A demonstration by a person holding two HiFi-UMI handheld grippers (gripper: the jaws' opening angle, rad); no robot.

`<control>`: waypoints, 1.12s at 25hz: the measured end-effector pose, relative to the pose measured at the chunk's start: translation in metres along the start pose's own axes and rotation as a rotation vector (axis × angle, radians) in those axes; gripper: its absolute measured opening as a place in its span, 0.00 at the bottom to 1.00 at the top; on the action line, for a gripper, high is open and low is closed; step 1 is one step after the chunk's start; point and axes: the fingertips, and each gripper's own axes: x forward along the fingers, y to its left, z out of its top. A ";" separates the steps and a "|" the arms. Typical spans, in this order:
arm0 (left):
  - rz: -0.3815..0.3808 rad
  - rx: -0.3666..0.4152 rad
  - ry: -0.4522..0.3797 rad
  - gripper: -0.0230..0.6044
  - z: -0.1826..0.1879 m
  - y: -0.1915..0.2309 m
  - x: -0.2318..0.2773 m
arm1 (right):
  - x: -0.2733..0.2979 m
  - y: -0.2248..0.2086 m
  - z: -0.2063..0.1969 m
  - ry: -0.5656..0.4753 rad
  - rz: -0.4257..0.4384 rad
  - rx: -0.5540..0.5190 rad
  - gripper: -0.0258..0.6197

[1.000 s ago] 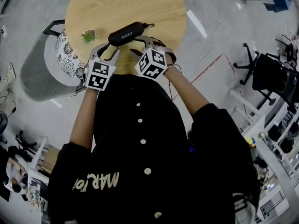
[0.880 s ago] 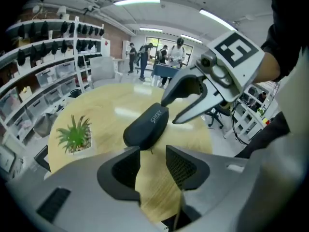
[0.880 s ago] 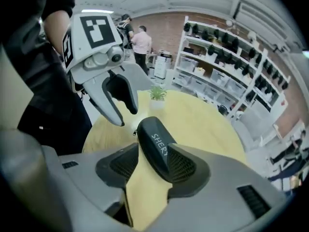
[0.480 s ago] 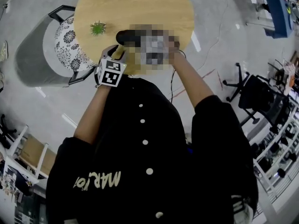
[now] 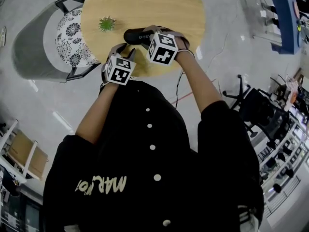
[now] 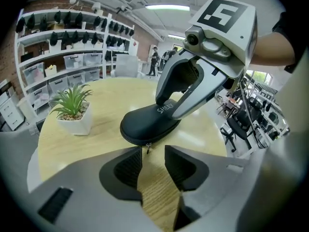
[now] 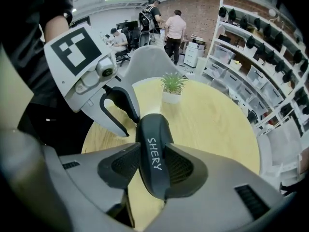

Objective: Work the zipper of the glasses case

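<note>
Right gripper (image 7: 152, 154) jaws closed in, grasping glasses case (image 7: 150, 128); left gripper (image 6: 153, 152) lowered, jaws narrowing, apart, empty.

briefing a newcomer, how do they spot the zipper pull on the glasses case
On the round wooden table, a black glasses case lies near a potted plant. At its end nearer the plant, a tiny pale tab, the zipper pull, hangs from the dark zipper seam.

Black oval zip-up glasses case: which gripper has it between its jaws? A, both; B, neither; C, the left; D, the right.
D: the right gripper, jaws just closing, presses on the black oval glasses case; the left gripper, also closing, stands open over the round wooden table.
</note>
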 end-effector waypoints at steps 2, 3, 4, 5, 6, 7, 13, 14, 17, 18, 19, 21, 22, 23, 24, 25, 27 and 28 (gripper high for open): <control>0.002 -0.012 0.001 0.26 0.002 0.001 0.004 | 0.000 -0.002 0.000 0.008 0.030 0.008 0.29; 0.007 -0.015 0.007 0.25 0.002 0.002 0.005 | 0.000 -0.002 0.000 0.012 0.045 0.011 0.29; 0.011 -0.016 0.015 0.24 0.001 0.003 0.007 | -0.001 -0.003 0.001 0.017 0.058 0.013 0.29; 0.014 -0.015 0.023 0.22 0.000 0.003 0.009 | -0.001 -0.003 0.001 0.021 0.069 0.017 0.29; 0.017 -0.014 0.030 0.21 -0.001 0.003 0.011 | -0.001 -0.004 0.001 0.024 0.077 0.021 0.29; 0.023 -0.012 0.035 0.19 -0.001 0.004 0.012 | -0.001 -0.004 0.001 0.027 0.083 0.024 0.29; 0.035 -0.003 0.057 0.04 0.000 0.006 0.013 | -0.001 -0.003 0.000 0.039 0.087 0.020 0.29; 0.029 0.007 0.066 0.04 0.000 0.006 0.013 | -0.001 -0.003 0.000 0.041 0.083 0.017 0.28; 0.024 0.070 0.098 0.04 -0.001 0.008 0.008 | -0.001 -0.004 0.001 0.044 0.069 0.009 0.28; 0.021 0.102 0.109 0.04 -0.001 0.009 0.006 | -0.001 -0.003 0.001 0.044 0.066 0.011 0.28; 0.018 0.140 0.121 0.04 -0.001 0.009 0.006 | -0.002 -0.002 0.001 0.045 0.062 0.013 0.28; 0.014 0.219 0.149 0.04 -0.003 0.009 0.005 | -0.002 -0.001 0.000 0.050 0.047 0.009 0.28; 0.015 0.254 0.164 0.04 -0.004 0.010 0.005 | -0.002 0.000 0.000 0.053 0.037 0.004 0.28; 0.018 0.285 0.177 0.04 -0.006 0.012 0.004 | 0.000 0.000 0.001 0.055 0.029 0.000 0.28; 0.022 0.313 0.189 0.04 -0.007 0.015 0.004 | 0.001 0.001 0.001 0.057 0.021 -0.001 0.28; 0.026 0.340 0.200 0.04 -0.008 0.019 0.004 | 0.002 0.002 0.002 0.057 0.013 0.000 0.28; 0.039 0.397 0.220 0.04 -0.009 0.026 0.003 | 0.003 0.002 0.002 0.052 -0.001 0.008 0.28; 0.046 0.428 0.230 0.04 -0.009 0.029 0.003 | 0.003 0.002 0.002 0.049 -0.007 0.010 0.28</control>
